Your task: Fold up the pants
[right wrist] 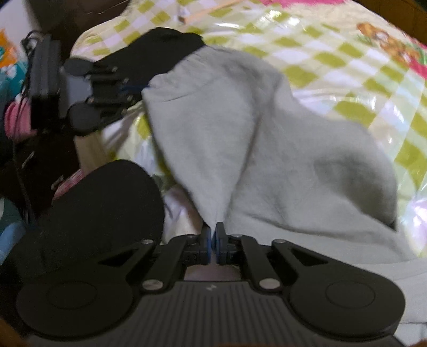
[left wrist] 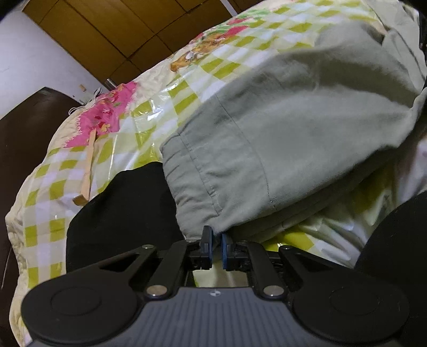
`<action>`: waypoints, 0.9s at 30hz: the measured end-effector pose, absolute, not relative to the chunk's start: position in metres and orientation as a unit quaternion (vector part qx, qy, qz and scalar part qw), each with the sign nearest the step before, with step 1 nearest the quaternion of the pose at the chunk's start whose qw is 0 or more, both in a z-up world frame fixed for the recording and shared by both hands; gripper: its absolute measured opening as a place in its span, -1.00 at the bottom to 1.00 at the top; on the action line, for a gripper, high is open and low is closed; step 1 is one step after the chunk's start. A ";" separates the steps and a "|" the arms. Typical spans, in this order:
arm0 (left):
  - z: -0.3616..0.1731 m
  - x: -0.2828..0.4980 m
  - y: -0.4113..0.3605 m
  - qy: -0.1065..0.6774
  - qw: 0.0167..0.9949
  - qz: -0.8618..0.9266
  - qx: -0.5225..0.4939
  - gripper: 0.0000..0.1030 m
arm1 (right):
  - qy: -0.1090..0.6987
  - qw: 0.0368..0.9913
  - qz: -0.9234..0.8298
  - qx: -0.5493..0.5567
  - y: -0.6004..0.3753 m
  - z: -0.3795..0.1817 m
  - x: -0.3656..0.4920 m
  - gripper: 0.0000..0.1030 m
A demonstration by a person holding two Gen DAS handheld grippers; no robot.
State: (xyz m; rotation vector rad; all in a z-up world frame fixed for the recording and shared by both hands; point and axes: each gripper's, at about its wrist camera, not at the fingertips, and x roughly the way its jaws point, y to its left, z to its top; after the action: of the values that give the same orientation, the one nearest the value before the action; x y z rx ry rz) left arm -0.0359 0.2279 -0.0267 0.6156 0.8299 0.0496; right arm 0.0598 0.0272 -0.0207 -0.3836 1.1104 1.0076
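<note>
Glossy checked cover (left wrist: pixel 186 88) | wooden wardrobe (left wrist: pixel 128 24) | white wall (left wrist: pixel 34 61)

The pants (left wrist: pixel 280 128) run out past the top right edge beyond the left tongs (left wrist: pixel 216 244), and their far end is hidden. In the right view the pants (right wrist: pixel 240 149) are blurred; the left tongs (right wrist: pixel 133 88), up left of the right tongs (right wrist: pixel 213 241), are smeared.

Place: home bedroom
Surface: glossy green-and-white checked bed cover with cartoon prints (left wrist: pixel 186 88)
Background: brown wooden wardrobe panels (left wrist: pixel 112 29), white wall (left wrist: pixel 34 61)
</note>
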 end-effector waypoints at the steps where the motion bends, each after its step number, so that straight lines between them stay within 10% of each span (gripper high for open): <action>1: -0.023 -0.038 0.228 0.396 0.871 0.026 0.290 -0.48 | 0.501 0.719 0.452 -0.167 0.027 -0.022 0.061 -0.84; 27: 0.008 0.075 -0.027 0.344 0.887 -0.258 0.169 -0.39 | 0.455 0.875 0.162 -0.024 -0.233 0.041 0.193 -0.41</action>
State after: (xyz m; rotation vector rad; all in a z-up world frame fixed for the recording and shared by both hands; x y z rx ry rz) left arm 0.0754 -0.0267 0.0078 0.3508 0.7153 -0.5360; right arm 0.1932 -0.2326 0.0411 -0.0506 0.9509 0.3382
